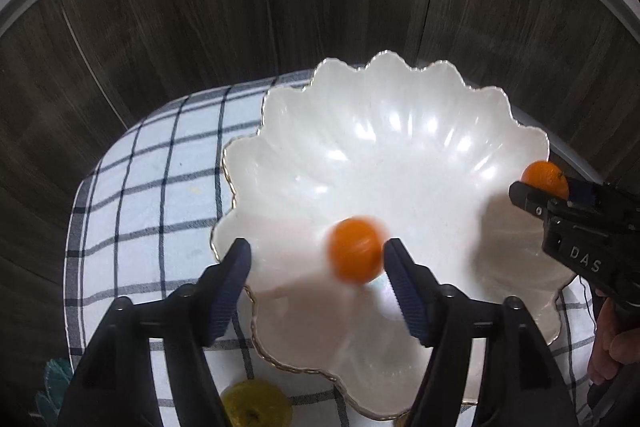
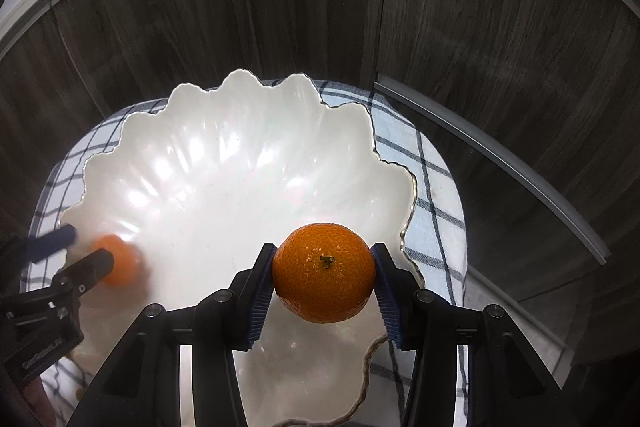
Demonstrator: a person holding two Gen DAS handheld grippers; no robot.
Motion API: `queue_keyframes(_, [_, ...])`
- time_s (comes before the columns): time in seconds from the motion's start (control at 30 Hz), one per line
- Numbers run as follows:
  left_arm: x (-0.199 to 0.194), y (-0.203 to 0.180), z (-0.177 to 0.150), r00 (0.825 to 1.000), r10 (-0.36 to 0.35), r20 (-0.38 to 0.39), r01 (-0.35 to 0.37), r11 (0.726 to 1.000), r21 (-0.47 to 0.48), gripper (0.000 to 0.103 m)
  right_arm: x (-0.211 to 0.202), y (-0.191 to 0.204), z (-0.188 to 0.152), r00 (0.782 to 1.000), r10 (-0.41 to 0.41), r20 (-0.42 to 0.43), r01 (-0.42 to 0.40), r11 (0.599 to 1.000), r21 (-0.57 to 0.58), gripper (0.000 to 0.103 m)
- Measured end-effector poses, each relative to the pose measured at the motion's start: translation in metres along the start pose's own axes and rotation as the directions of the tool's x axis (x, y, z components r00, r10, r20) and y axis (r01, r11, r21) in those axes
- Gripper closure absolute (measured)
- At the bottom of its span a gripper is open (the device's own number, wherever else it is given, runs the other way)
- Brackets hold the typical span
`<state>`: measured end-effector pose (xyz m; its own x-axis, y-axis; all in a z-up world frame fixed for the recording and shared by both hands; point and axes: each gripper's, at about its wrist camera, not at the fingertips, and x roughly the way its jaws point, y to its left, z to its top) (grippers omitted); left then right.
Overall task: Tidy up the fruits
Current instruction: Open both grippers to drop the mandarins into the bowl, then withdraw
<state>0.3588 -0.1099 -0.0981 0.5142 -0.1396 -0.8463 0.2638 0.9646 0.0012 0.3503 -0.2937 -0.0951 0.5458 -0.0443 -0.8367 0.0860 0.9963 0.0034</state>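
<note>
A blurred small orange mandarin (image 1: 355, 251) is seen between the parted fingers of the left gripper (image 1: 316, 255) over the scalloped white bowl (image 1: 400, 131), while a second orange mandarin (image 2: 324, 273) is clamped by the right gripper (image 2: 324, 267).

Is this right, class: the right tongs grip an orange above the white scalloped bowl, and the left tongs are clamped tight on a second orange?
Not quite. The left tongs are open: in the left wrist view their orange is blurred and loose between the pads. The right tongs do grip an orange above the white scalloped bowl.
</note>
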Motion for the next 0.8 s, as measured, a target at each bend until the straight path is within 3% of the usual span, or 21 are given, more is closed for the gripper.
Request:
queue_keyframes(0.03, [0.000,0.000,0.001,1.000,0.001,-0.003,-0.001,1.000,0.003,0.034,0.000,0.000,0.000,1.000,0.001,-0.004,-0.001,1.000,0.001,0.054])
queue_keyframes(0.13, [-0.001,0.002,0.002,1.000,0.012,-0.007,-0.012,1.000,0.003,0.034,-0.003,0.000,0.000,1.000,-0.009,0.010,0.008,1.000,0.007,0.034])
queue_keyframes(0.23, [-0.006,0.005,0.003,1.000,0.019,-0.001,-0.019,1.000,-0.010,0.031,-0.012,0.002,0.002,0.999,-0.023,0.047,0.023,1.000,0.006,0.028])
queue_keyframes(0.37, [-0.018,0.011,0.005,1.000,0.022,0.023,-0.022,0.999,-0.027,0.026,-0.026,0.004,0.004,0.996,-0.034,0.078,0.033,0.999,0.006,0.028])
queue_keyframes(0.8, [-0.065,0.019,0.006,0.996,0.017,0.086,-0.012,0.998,-0.058,0.025,-0.082,0.017,0.004,0.984,-0.044,0.170,0.047,0.999,-0.011,0.028])
